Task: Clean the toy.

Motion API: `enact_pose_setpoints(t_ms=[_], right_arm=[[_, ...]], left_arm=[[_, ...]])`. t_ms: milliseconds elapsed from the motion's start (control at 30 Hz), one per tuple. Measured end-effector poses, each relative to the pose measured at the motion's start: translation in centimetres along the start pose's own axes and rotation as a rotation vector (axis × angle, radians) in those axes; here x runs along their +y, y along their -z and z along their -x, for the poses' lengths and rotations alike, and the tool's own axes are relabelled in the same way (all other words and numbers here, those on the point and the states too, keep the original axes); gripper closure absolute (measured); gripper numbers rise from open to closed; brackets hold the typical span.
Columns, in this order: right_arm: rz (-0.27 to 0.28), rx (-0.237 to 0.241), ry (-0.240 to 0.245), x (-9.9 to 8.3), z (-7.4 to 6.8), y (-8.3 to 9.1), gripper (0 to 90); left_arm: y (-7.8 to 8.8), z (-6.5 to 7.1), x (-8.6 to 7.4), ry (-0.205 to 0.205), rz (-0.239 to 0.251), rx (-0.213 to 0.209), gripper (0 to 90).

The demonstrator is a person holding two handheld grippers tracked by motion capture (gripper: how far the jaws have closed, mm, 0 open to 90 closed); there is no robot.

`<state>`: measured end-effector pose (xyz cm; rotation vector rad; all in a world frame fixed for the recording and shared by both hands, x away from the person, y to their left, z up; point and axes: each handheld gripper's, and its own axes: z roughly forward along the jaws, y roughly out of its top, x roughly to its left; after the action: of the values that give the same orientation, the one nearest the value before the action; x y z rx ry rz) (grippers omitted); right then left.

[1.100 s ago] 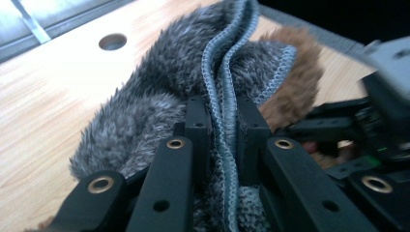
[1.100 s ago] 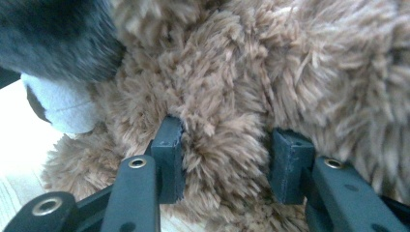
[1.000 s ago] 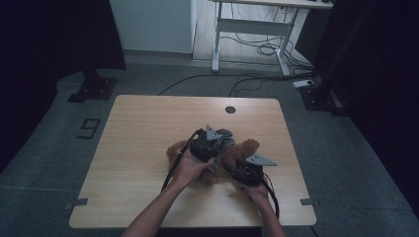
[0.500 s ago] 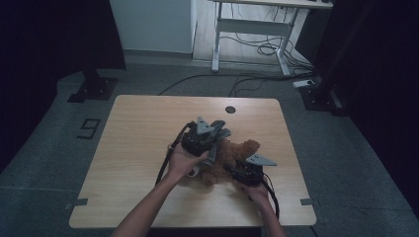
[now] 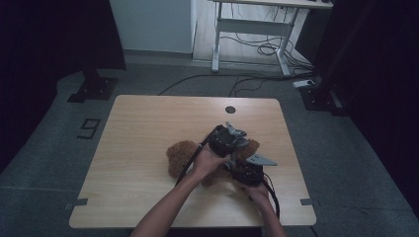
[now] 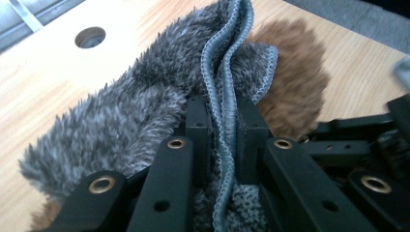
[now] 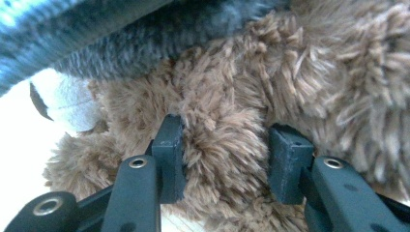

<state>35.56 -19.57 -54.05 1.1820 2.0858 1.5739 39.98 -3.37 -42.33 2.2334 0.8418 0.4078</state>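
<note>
High view: left gripper (image 5: 232,143) fingers pinch grey cloth (image 6: 145,101) hem; right gripper (image 5: 242,168) fingers clamp brown plush (image 7: 232,140), mid-table (image 5: 148,123).

A brown plush bear (image 5: 182,157) lies on the wooden table (image 5: 143,128).

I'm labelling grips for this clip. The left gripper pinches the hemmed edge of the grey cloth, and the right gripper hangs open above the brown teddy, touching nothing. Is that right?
Not quite. The left gripper does pinch the grey cloth by its hemmed edge, but the right gripper is not hanging free: its jaws are closed on a tuft of the brown teddy, as the right gripper view shows.
</note>
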Motion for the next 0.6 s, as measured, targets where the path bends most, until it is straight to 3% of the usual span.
enact_pose_setpoints(t_ms=[267,367,600], right_arm=[[0.000,-0.005,0.005,0.0,-0.1,0.0,55.5],[0.001,-0.007,0.001,0.0,-0.1,0.0,55.7],[0.001,-0.006,0.000,0.0,-0.1,0.0,55.7]], left_arm=[[2.4,-2.3,-1.8,0.019,0.000,0.067,79.2],[3.6,-3.9,-2.9,0.047,0.011,0.090,79.1],[5.0,-5.8,-4.2,0.090,0.021,0.117,79.1]])
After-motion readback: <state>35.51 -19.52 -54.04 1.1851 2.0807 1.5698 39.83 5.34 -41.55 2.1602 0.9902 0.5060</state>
